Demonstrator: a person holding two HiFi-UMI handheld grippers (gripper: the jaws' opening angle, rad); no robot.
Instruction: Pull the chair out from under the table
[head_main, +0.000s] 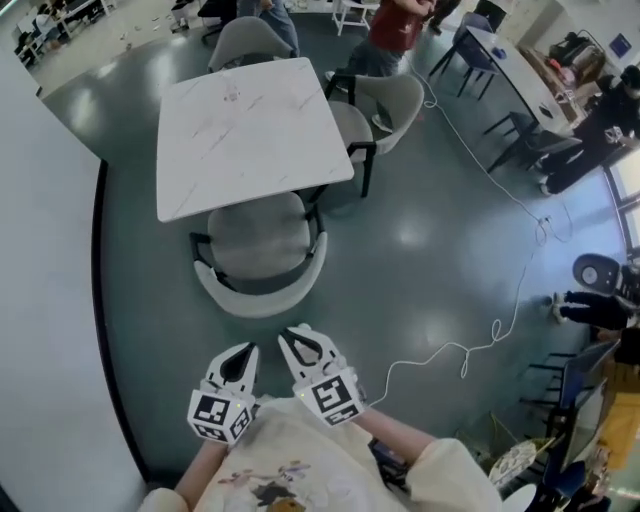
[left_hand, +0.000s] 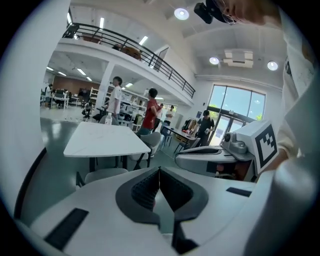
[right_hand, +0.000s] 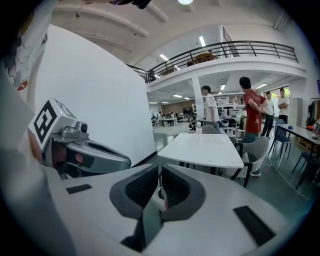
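Note:
A grey round-backed chair (head_main: 262, 262) stands tucked part way under the near edge of the white square table (head_main: 245, 130). Both grippers hover side by side just short of the chair's curved back, held in front of the person's chest. My left gripper (head_main: 243, 349) is shut with nothing between its jaws. My right gripper (head_main: 297, 336) is likewise shut and empty. In the left gripper view the table (left_hand: 105, 139) and the chair's back (left_hand: 102, 174) lie ahead, with my left gripper (left_hand: 159, 172) low in the picture. The right gripper view shows the table (right_hand: 202, 148) beyond my right gripper (right_hand: 159, 170).
A white wall (head_main: 45, 290) runs down the left. A second grey chair (head_main: 385, 105) sits at the table's right side and a third chair (head_main: 247, 42) at its far side. A white cable (head_main: 480, 345) snakes over the floor on the right. People stand beyond the table (head_main: 395, 25).

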